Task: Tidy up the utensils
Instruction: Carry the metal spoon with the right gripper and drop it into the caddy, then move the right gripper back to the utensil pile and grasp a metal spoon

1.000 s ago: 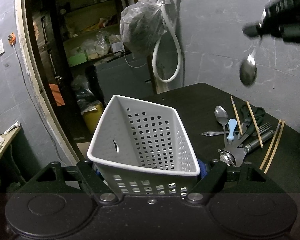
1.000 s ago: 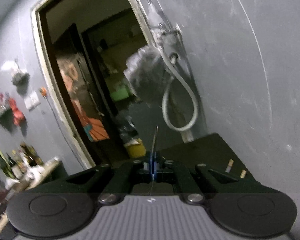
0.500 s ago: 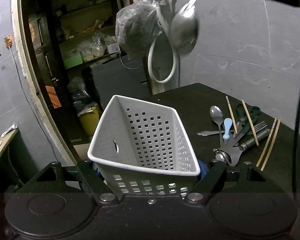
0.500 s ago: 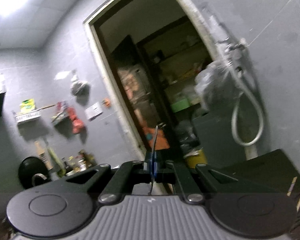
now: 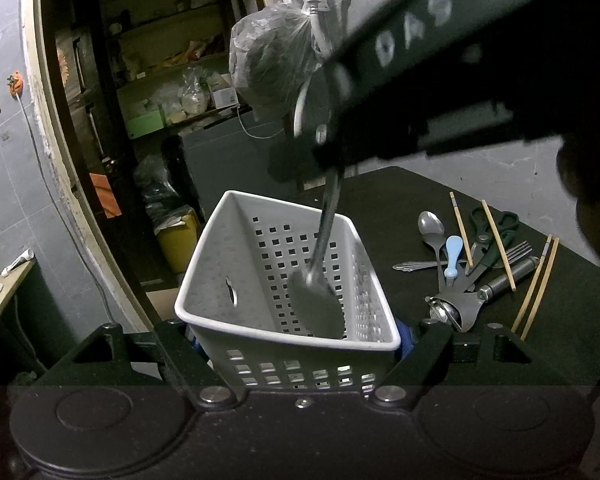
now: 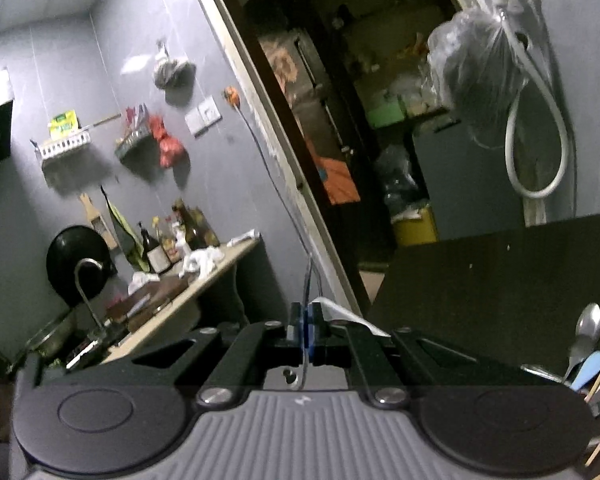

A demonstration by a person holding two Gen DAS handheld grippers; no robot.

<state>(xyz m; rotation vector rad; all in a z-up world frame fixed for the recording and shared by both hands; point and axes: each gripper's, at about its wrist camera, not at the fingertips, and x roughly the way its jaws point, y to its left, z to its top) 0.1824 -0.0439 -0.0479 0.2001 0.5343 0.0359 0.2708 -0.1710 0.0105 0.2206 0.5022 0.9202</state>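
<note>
Left claw point(image 5: 300, 344) clamps the white perforated basket point(image 5: 260, 264) by its near wall, pads pressed on either side, basket tilted with its mouth open toward the camera. Basket sits at the near edge of the dark surface point(image 5: 400, 192).

Right claw point(image 6: 306, 330) is closed tight on the handle of a large steel spoon point(image 5: 318, 304). In the left wrist view the spoon hangs bowl-down, bowl already inside the basket, below the rim and close to the perforated right wall. Whether it touches the wall or floor: cannot tell, image is blurred there.

Remaining utensils lie in a heap to the right of the basket: a steel spoon point(image 5: 431, 226), a small light-blue spoon point(image 5: 453, 254), a fork point(image 5: 516, 250), green-handled scissors point(image 5: 496, 224), chopsticks point(image 5: 538, 286), a metal-handled tool point(image 5: 508, 278).

Step in hand, as judged: drop-off of the spoon.
- Lower until the bowl rests on the basket floor before letting go; a release from height could bounce it out or rattle the tilted basket.
- Keep the left grip firm and the basket steady.
- Open the right claw only slightly, then lift straight away so the handle is not dragged over the rim.
- Risk: the long handle leaning on the low near edge could tip out.
</note>
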